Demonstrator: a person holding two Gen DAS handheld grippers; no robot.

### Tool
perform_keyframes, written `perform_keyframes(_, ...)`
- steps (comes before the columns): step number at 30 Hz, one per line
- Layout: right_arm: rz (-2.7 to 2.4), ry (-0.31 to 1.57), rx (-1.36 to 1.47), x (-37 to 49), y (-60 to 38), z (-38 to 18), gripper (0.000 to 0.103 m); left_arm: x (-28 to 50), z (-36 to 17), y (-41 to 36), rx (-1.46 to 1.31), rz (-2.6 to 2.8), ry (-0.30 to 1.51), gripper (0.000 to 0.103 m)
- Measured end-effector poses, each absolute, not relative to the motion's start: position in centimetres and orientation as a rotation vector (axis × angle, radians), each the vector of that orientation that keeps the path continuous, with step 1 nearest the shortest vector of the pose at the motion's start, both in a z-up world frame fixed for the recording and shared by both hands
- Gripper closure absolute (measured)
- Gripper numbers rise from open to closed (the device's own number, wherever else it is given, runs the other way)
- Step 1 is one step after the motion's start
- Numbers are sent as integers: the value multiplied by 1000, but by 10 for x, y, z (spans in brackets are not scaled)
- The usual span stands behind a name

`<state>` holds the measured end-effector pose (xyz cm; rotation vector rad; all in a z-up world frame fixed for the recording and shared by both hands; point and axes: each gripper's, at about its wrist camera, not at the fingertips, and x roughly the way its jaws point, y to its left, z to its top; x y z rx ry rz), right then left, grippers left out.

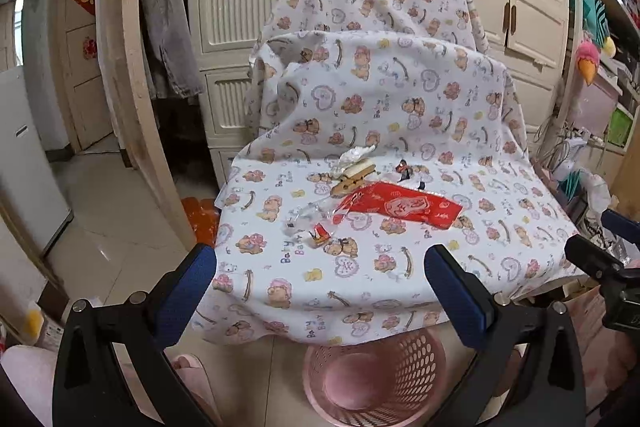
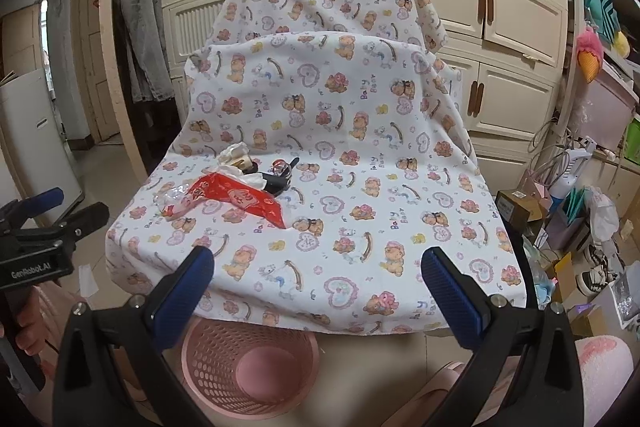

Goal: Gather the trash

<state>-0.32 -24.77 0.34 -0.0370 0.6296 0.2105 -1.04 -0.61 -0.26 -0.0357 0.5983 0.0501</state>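
A pile of trash lies on a bear-print cloth point(image 1: 360, 259) draped over a chair seat: a red wrapper point(image 1: 404, 205) point(image 2: 240, 199), clear plastic point(image 1: 308, 213) point(image 2: 174, 197), a small red scrap point(image 1: 320, 235), crumpled white paper point(image 1: 354, 155) point(image 2: 234, 151), a wooden clothespin point(image 1: 352, 179) and small black-and-red items point(image 1: 406, 169) point(image 2: 280, 173). A pink perforated basket point(image 1: 376, 375) point(image 2: 248, 363) stands on the floor below the seat's front edge. My left gripper point(image 1: 320, 291) is open and empty above the basket. My right gripper point(image 2: 318, 291) is open and empty, to its right.
Cream cabinets point(image 2: 440, 7) stand behind the chair. Cluttered boxes, bags and shoes point(image 2: 580, 227) fill the floor at right. A curved wooden frame point(image 1: 132, 67) and a white appliance point(image 1: 24, 155) stand at left. The cloth point(image 2: 320, 107) also covers the backrest.
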Motion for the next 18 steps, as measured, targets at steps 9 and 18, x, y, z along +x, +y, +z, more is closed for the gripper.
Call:
perform_keyframes(9, 195, 625, -56, -12, -239, -2, 0, -19, 7, 1, -67, 70, 535, 1)
perform_keyframes(18, 180, 600, 11, -10, -248, 6, 0, -20, 7, 5, -80, 103, 523, 1)
